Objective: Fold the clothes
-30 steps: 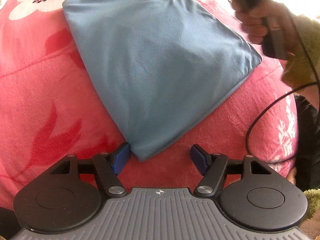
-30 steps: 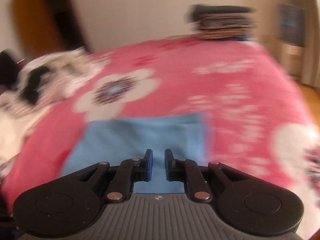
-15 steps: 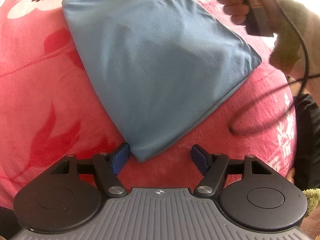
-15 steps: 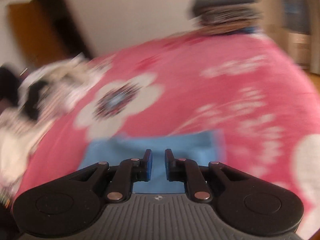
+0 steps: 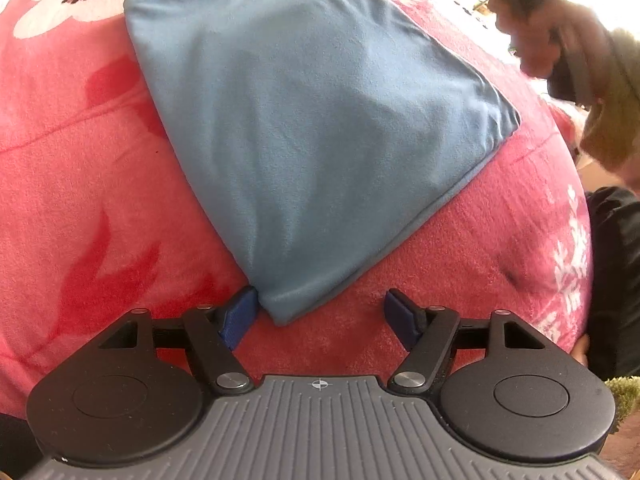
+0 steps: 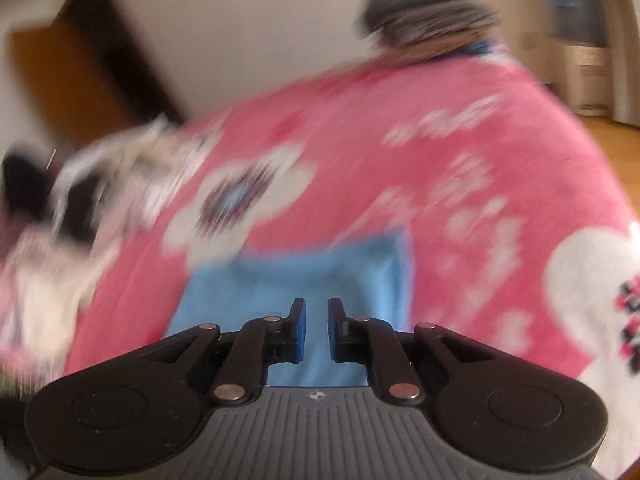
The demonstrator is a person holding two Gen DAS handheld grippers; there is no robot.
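One folded blue cloth (image 5: pixel 312 128) lies on one pink flowered bed (image 5: pixel 60 184). Two grippers show, the left gripper (image 5: pixel 318 314) and the right gripper (image 6: pixel 316 330). One stack of folded clothes (image 6: pixel 432 20) and one loose heap of clothes (image 6: pixel 80 200) sit farther off.

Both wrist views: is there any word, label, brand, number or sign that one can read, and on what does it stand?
No readable text in either view.
Left hand-held gripper: only a small crosshair mark on its grey body, no letters.
Right hand-held gripper: the same crosshair mark, no letters.
Blue folded garment: no label or print shows.
Pink blanket: flower patterns only.
Stack of folded clothes: too blurred to tell.
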